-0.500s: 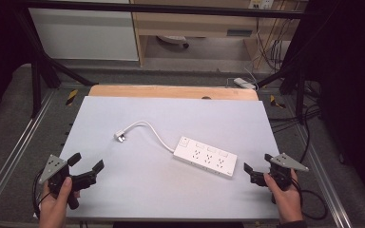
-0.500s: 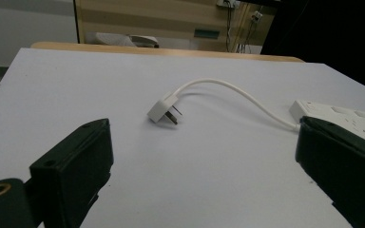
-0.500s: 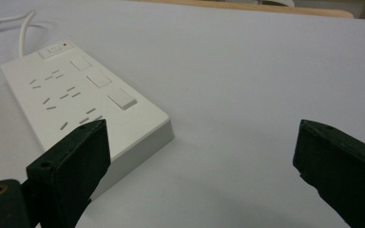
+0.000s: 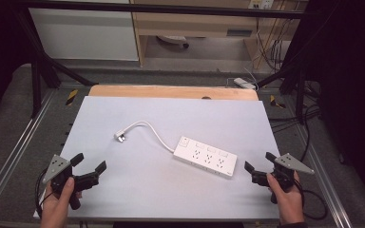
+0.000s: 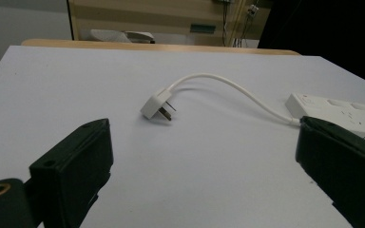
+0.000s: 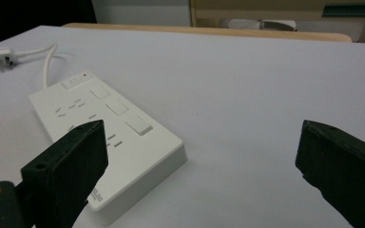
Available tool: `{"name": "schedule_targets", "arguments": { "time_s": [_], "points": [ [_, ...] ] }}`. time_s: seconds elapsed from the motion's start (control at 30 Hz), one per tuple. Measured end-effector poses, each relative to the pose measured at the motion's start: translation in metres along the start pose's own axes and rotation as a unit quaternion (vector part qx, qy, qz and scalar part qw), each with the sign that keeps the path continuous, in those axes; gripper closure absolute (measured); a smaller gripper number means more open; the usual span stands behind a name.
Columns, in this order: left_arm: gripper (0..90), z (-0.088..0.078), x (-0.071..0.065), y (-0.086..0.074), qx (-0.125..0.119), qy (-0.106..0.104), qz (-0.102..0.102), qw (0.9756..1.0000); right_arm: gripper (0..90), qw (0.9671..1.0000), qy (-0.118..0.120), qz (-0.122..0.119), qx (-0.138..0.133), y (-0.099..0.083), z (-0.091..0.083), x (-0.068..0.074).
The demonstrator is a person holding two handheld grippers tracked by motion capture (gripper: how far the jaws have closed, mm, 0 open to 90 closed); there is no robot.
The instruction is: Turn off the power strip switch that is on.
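Near the power strip (image 4: 205, 156), both the left gripper (image 4: 89, 167) and right gripper (image 4: 257, 161) gape wide, apparently touching nothing.

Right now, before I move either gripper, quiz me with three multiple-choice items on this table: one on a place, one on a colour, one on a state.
1. Where does the plug lie relative to the power strip in the high view?
A. left of it
B. right of it
C. on top of it

2. What colour is the power strip?
A. black
B. white
C. red

3. How do the right gripper jaws stand?
A. shut on the cable
B. shut on the strip
C. open, holding nothing

Key: 1 A, the cable runs left to the plug; 2 B, white casing; 3 C, jaws apart over bare table.
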State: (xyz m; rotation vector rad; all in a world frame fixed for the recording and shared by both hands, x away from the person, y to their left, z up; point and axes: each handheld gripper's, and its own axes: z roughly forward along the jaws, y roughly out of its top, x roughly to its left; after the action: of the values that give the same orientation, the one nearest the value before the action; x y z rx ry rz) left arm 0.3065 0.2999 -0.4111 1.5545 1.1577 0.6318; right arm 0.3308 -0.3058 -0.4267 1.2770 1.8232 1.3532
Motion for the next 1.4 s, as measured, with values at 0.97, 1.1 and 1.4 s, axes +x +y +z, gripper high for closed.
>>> {"name": "schedule_targets", "arguments": {
  "time_s": [0.97,1.1,1.4],
  "points": [
    [5.4,0.005,-0.007,-0.001,0.016,-0.012,0.016,0.9997,6.8,0.9984,-0.012,-0.001,-0.055,0.038,-0.017,0.018],
    [5.4,0.006,-0.008,-0.002,0.02,-0.012,0.02,0.9995,9.1,0.9986,-0.008,-0.009,-0.051,0.048,-0.014,0.022],
    [5.4,0.007,-0.009,-0.003,0.023,-0.007,0.02,0.9995,15.2,0.998,-0.009,-0.026,-0.057,0.073,-0.005,0.02]
  ]
}}
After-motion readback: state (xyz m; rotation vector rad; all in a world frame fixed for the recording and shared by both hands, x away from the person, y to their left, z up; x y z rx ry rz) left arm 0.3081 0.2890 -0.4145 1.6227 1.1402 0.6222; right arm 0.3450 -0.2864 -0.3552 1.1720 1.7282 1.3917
